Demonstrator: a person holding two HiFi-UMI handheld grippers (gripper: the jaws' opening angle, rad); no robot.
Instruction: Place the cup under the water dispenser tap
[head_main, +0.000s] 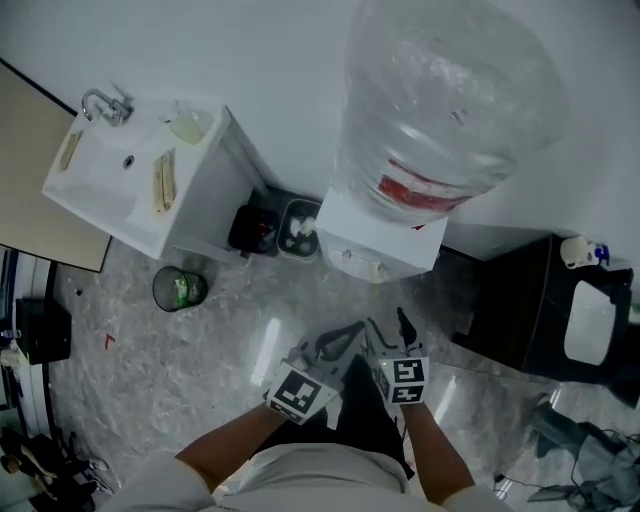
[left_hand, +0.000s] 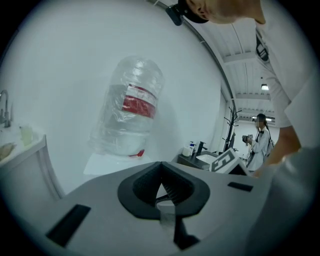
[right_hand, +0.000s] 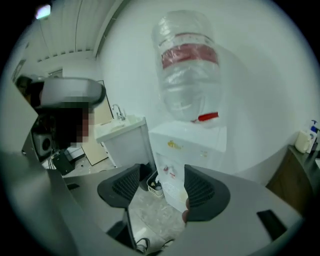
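Note:
The water dispenser (head_main: 375, 245) stands against the white wall, with a large clear bottle (head_main: 440, 100) on top. Its small taps (right_hand: 167, 172) show on the white front in the right gripper view. My left gripper (head_main: 350, 335) is low in front of it. In the left gripper view its jaws (left_hand: 161, 187) are closed, pinching a thin translucent strip (left_hand: 167, 212) that looks like the cup's wall; the rest of the cup is hidden. My right gripper (head_main: 385, 328) is beside it. This gripper (right_hand: 160, 182) is open and empty, and it frames the dispenser's front.
A white sink cabinet (head_main: 140, 175) stands to the dispenser's left. A round bin (head_main: 180, 290) and a dark container (head_main: 255, 230) sit on the floor by it. On the right is a black cabinet (head_main: 520, 310) with a white basin (head_main: 592, 322). A person (left_hand: 260, 142) stands far off.

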